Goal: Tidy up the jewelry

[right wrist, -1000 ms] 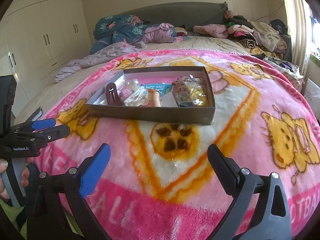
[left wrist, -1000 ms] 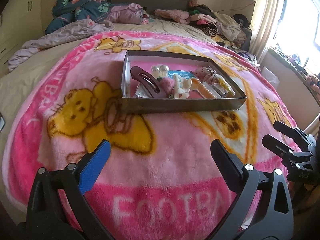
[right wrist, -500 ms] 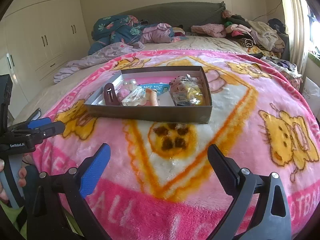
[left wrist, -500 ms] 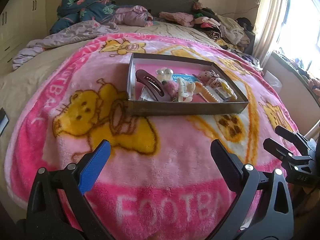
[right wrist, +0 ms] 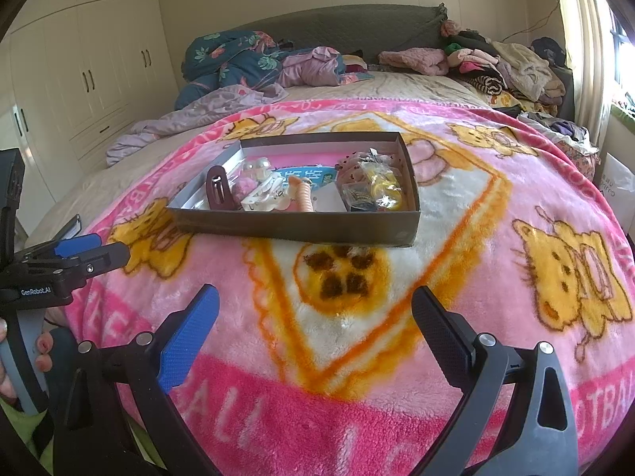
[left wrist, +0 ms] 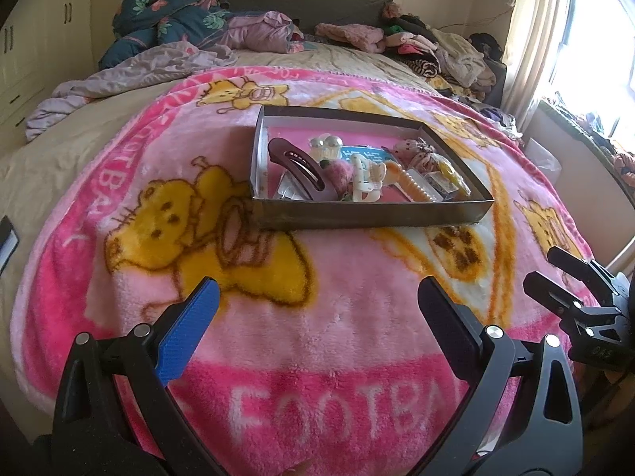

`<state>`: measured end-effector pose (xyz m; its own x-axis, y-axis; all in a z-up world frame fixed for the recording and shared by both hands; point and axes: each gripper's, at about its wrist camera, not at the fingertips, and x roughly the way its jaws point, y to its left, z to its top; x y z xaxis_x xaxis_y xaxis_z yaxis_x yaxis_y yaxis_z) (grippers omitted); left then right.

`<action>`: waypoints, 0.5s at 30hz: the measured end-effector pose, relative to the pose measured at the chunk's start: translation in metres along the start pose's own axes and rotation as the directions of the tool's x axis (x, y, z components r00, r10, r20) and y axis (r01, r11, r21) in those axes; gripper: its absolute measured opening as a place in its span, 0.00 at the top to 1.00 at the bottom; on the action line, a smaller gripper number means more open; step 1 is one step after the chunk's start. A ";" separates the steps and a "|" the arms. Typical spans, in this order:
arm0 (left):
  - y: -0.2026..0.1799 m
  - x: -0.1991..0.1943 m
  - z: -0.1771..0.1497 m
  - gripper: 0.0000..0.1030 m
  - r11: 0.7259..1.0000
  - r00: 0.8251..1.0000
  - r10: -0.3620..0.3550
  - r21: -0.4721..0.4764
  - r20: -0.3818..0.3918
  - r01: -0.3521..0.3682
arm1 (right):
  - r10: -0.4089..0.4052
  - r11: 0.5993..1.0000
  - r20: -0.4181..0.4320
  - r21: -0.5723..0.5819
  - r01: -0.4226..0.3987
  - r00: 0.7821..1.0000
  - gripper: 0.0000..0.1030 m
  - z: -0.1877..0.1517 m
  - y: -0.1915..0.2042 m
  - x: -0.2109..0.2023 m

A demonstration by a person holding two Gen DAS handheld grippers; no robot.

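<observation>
A shallow dark cardboard tray (left wrist: 369,214) (right wrist: 301,230) sits on a pink blanket on the bed. Inside lie a maroon hair clip (left wrist: 295,166) (right wrist: 217,190), a white claw clip (left wrist: 367,178) (right wrist: 264,198), pearl pieces (left wrist: 327,144), a peach comb (left wrist: 416,186) (right wrist: 304,196), a pink pompom (left wrist: 339,172) and small bags with yellow items (right wrist: 373,190). My left gripper (left wrist: 317,313) hovers open over the blanket, well short of the tray. My right gripper (right wrist: 315,313) is also open and empty, at a similar distance from the tray's right corner.
The pink cartoon blanket (left wrist: 317,317) covers the near half of the bed. Piles of clothes (right wrist: 496,67) and a floral quilt (left wrist: 170,20) lie at the headboard. White wardrobes (right wrist: 91,71) stand left. A window and curtain (left wrist: 535,31) are on the right. A hand (right wrist: 24,357) holds the left gripper's handle.
Both cameras have shifted a little nearer the tray, which sits slightly larger in view. Both grippers stay open and empty.
</observation>
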<state>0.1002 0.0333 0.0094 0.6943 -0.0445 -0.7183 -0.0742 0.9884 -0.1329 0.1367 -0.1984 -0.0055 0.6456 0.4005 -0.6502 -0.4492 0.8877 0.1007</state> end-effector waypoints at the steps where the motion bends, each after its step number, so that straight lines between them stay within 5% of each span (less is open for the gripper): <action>1: 0.000 0.000 0.000 0.11 1.000 1.000 0.001 0.000 0.000 -0.001 | 0.000 1.000 0.000 0.001 0.000 1.000 0.08 0.000 0.000 0.000; 15: -0.002 0.000 0.000 0.11 1.000 1.000 0.002 0.001 0.000 -0.002 | 0.001 1.000 -0.001 0.001 -0.001 1.000 0.08 0.000 -0.001 0.000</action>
<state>0.1001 0.0314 0.0094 0.6941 -0.0422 -0.7186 -0.0748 0.9887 -0.1302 0.1373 -0.1992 -0.0050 0.6446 0.4016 -0.6506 -0.4495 0.8874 0.1025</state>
